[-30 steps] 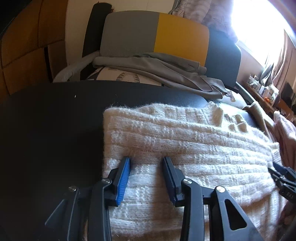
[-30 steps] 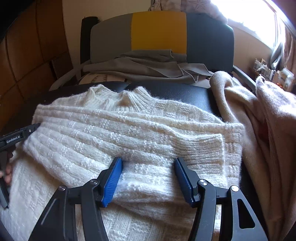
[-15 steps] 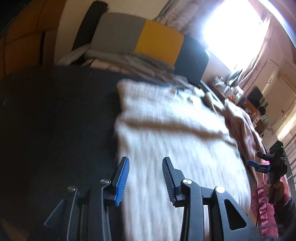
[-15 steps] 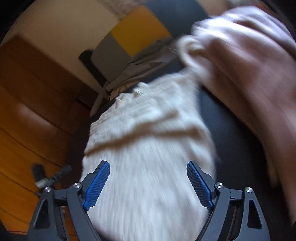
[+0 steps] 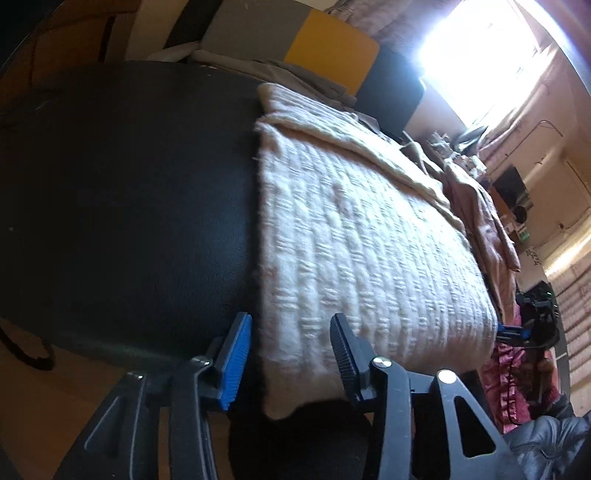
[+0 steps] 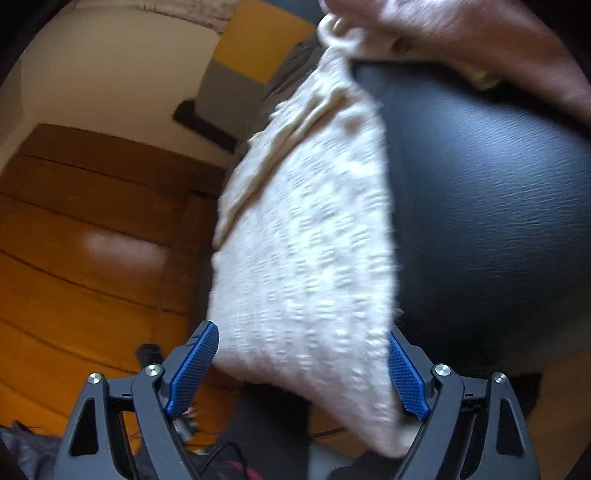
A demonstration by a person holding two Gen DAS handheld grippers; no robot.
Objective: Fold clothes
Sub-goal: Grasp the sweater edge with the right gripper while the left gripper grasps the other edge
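A cream knitted sweater lies on a black leather surface, its near hem hanging over the front edge. My left gripper is open, its jaws on either side of the hem's left corner. My right gripper is open wide, its jaws on either side of the hem's right part; the sweater runs away from it over the black surface. The right gripper also shows in the left wrist view, at the sweater's far right corner.
A pinkish-beige garment lies right of the sweater, and also shows in the right wrist view. A grey, yellow and black chair back with grey cloth stands behind. Wooden panelling is on the left. A bright window is at top right.
Both grippers have pulled back from the sweater's middle to its near hem at the front edge and tilted. The right gripper's jaws have opened wider.
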